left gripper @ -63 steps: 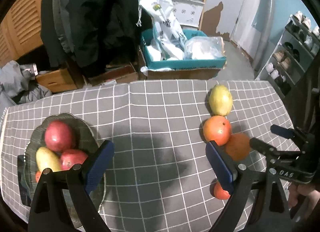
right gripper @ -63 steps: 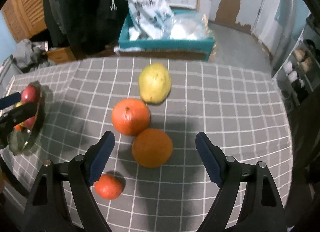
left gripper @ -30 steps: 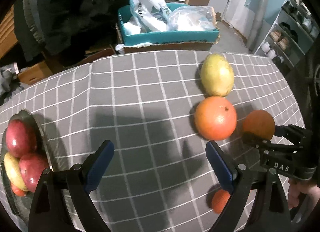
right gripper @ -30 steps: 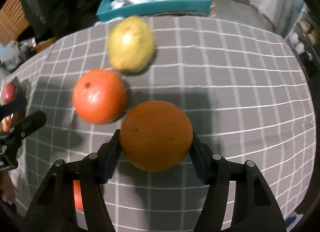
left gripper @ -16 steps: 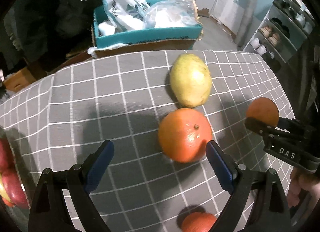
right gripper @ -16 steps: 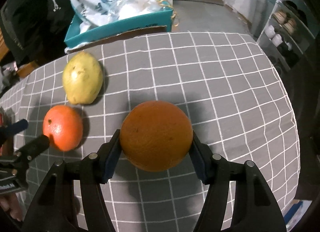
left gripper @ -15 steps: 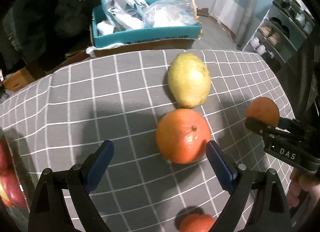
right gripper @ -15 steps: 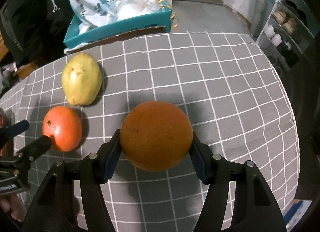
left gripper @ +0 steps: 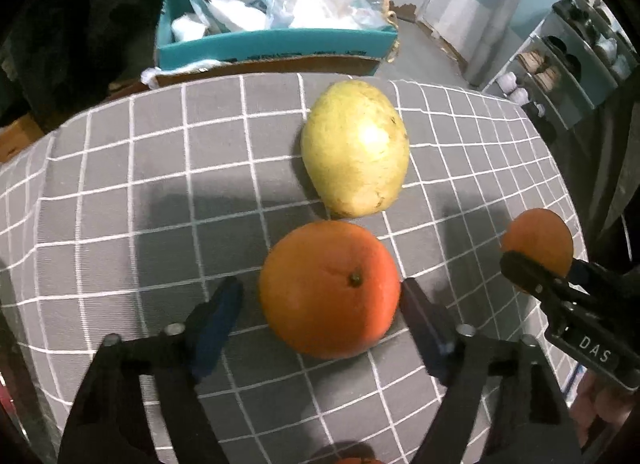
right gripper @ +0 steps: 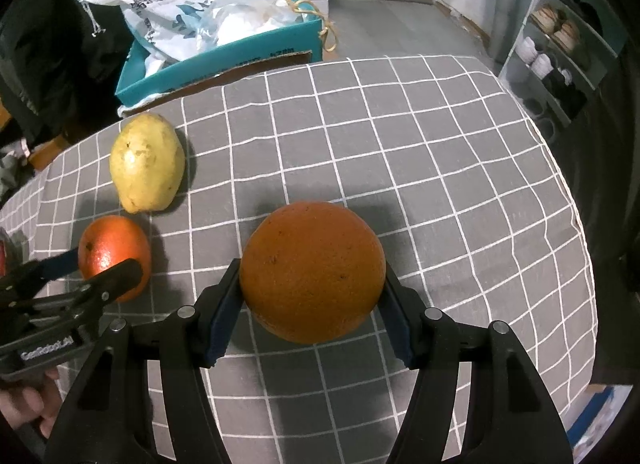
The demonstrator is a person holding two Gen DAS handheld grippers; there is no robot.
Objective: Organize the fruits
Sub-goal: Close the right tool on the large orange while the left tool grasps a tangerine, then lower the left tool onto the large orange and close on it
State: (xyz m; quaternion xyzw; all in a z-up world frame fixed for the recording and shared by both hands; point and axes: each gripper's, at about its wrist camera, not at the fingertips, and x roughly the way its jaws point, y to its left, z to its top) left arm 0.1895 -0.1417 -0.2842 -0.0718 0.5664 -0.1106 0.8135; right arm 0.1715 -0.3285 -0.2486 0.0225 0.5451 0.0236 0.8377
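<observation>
The left gripper (left gripper: 320, 304) straddles the reddish orange (left gripper: 330, 288) on the table (left gripper: 120, 204) — jaws closing, left pad not yet touching. Just behind it lies the yellow pear (left gripper: 356, 146). The right gripper (right gripper: 312, 304) clamps the darker orange (right gripper: 312, 272) — raised above the checked cloth.

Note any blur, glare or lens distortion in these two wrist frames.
Left wrist view: left gripper fingers smeared as the jaws close around the reddish orange, glare spot on the yellow fruit. Right wrist view: sharp on the held orange; fisheye bends the tablecloth grid in both.
</observation>
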